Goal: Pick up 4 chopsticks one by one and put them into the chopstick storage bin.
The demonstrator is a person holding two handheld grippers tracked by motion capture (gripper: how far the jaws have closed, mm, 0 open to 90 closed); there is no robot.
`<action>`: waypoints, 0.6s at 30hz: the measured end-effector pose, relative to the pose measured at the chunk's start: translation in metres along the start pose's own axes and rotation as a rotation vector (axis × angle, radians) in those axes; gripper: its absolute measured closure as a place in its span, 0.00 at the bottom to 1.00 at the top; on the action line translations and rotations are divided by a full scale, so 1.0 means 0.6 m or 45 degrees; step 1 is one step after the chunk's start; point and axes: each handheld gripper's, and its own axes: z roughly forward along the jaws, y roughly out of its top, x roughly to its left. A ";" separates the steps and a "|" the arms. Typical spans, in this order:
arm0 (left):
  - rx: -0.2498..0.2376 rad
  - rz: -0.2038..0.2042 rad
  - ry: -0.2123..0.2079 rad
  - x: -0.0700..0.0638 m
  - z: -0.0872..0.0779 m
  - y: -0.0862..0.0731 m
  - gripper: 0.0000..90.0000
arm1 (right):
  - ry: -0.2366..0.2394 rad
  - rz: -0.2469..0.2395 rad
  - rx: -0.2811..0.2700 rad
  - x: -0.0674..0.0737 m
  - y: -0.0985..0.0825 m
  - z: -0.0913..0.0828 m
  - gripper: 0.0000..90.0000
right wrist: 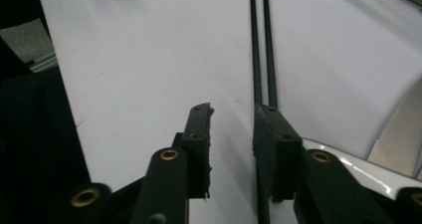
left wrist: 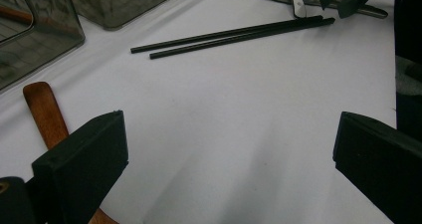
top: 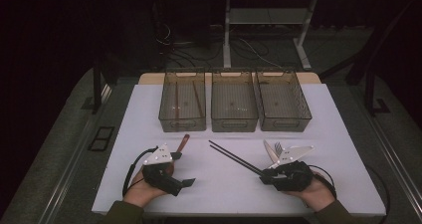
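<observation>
Right gripper view: the right gripper [right wrist: 231,122] is seen narrowly parted, nothing pinched, beside two thin black chopsticks [right wrist: 261,45] lying on the white table [right wrist: 149,59]. They could be knocked askew if closed off-centre. Left gripper [left wrist: 224,149] is held wide.

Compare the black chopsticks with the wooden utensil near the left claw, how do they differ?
The black chopsticks are a thin dark pair; the wooden utensil is one broader, flat brown piece. The chopsticks' near ends lie at the right claw; the wooden utensil's near end lies under the left claw, which stands open. Both lie flat on the white table.
</observation>
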 end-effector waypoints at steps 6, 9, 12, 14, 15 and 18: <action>0.003 0.000 -0.001 0.000 0.000 0.000 0.01 | -0.034 0.024 -0.021 -0.011 0.016 0.006 0.69; 0.003 -0.003 -0.001 0.000 0.001 0.000 0.00 | -0.056 0.038 -0.032 -0.019 0.030 0.012 0.68; 0.005 -0.003 -0.003 0.001 0.001 0.000 0.00 | -0.074 0.040 -0.048 -0.028 0.046 0.021 0.71; 0.006 -0.003 -0.002 0.001 0.001 0.000 0.00 | -0.083 0.058 -0.061 -0.036 0.055 0.028 0.74; 0.005 0.000 -0.001 0.001 0.001 0.000 0.01 | -0.086 0.059 -0.062 -0.039 0.059 0.033 0.75; 0.003 0.000 -0.001 0.000 0.001 0.000 0.00 | -0.089 0.055 -0.046 -0.043 0.064 0.048 0.79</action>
